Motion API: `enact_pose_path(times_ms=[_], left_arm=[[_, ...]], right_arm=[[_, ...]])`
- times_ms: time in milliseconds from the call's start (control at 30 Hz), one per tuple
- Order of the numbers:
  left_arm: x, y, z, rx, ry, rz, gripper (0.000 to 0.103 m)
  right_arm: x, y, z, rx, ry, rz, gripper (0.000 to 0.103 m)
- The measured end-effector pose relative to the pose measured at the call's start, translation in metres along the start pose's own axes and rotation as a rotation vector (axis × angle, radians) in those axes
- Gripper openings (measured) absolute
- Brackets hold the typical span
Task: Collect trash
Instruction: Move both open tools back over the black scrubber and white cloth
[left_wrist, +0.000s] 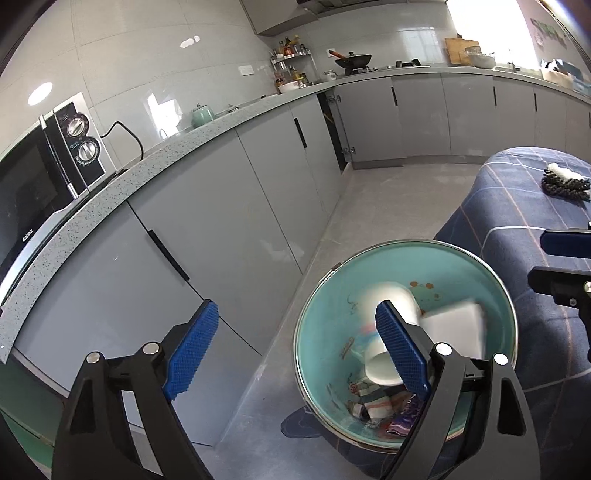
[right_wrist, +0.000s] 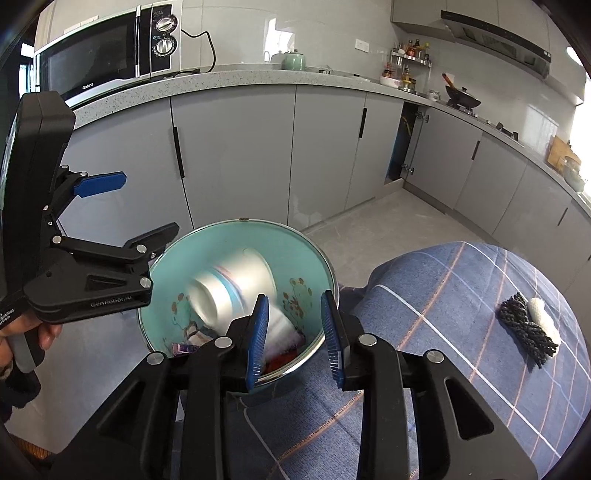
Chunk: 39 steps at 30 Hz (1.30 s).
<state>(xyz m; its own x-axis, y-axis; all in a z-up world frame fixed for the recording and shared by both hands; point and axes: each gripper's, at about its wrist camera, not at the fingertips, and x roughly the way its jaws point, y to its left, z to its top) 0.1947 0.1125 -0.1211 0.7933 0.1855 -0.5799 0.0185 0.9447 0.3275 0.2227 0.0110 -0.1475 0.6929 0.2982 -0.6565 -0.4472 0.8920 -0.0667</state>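
Observation:
A teal trash bin (left_wrist: 476, 258) (right_wrist: 291, 236) stands on the floor beside the table. Inside lie a white paper cup (left_wrist: 380, 373), coloured wrappers (left_wrist: 369, 406) and a white box (left_wrist: 454, 328). A blurred white paper cup (right_wrist: 236, 288) (left_wrist: 391, 299) is in mid-air falling into the bin. My left gripper (left_wrist: 295, 347) is open and empty above the bin's left rim; it also shows in the right wrist view (right_wrist: 133, 206). My right gripper (right_wrist: 295, 339) is open and empty over the bin's near rim. A black cloth with a white wad (right_wrist: 532, 328) (left_wrist: 565, 181) lies on the table.
The table with a blue plaid cloth (right_wrist: 443, 295) is right of the bin. Grey cabinets (right_wrist: 236, 155) under a speckled counter (right_wrist: 258, 79) run behind it, with a microwave (right_wrist: 107, 55), a kettle (right_wrist: 294, 60) and a wok (right_wrist: 461, 98). One cabinet door (right_wrist: 402, 144) stands open.

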Motion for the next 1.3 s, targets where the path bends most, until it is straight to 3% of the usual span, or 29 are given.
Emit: enact_pose_path(times_ms=[133,333,500,600,1000,1300], left_arm=[[-0.002,0.001,0.002,-0.011,0.001,0.002,0.089],[-0.006,-0.007,0.004,0.002,-0.007,-0.001,0.091],[-0.007,-0.024,0.011,0.041,-0.02,0.034,0.092],[-0.007,-0.04,0.02,0.04,-0.026,-0.005,0.096],[-0.014,-0.164,0.082,0.19,-0.108,-0.165,0.096],[-0.015,-0.293,0.131,0.316,-0.15,-0.306,0.096]], right_arm=[[-0.007,-0.004,-0.003,0.007,-0.012,-0.012,0.039],[-0.016,-0.019,-0.011,0.028,-0.016,-0.036,0.042],[-0.026,-0.044,-0.023,0.045,-0.009,-0.083,0.045],[-0.034,-0.069,-0.032,0.072,-0.002,-0.13,0.046],[-0.076,-0.209,-0.087,0.278,0.019,-0.371,0.053],[-0.11,-0.294,-0.138,0.425,0.024,-0.512,0.058]])
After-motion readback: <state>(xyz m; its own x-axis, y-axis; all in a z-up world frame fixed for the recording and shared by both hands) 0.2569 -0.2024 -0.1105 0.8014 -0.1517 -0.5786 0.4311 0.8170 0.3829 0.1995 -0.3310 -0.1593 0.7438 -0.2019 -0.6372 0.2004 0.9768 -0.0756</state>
